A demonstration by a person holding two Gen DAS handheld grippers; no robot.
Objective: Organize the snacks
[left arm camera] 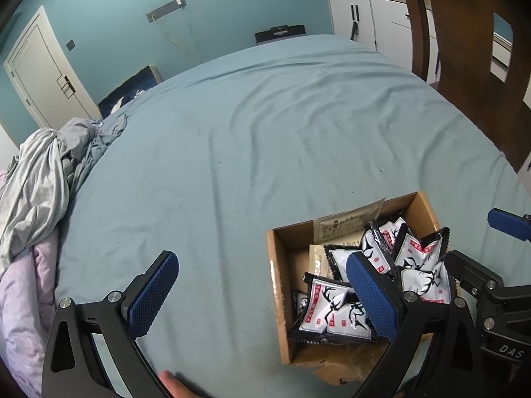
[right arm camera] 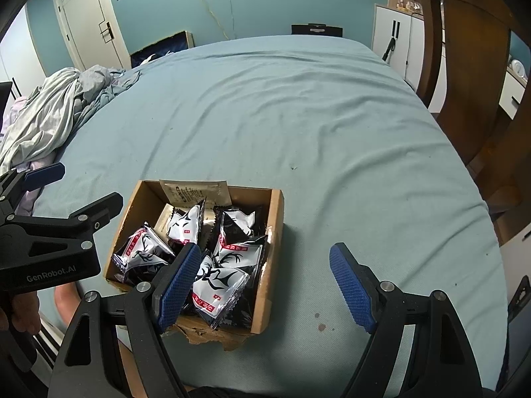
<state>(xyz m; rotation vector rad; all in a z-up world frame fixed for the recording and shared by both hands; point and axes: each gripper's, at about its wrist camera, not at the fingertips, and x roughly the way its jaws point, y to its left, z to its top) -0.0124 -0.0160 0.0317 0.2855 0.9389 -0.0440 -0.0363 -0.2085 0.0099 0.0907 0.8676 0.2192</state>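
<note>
Both the left gripper [left arm camera: 262, 293] and right gripper [right arm camera: 265, 287] hang wide open, empty, over the cardboard box [right arm camera: 277, 219] at lower centre, whose slippery deer-print snack packets [right arm camera: 219, 285] could easily slide from a shallow pinch.

Both wrist views look down, seemingly close, sharing the box [left arm camera: 351, 285] [right arm camera: 275, 232]
</note>
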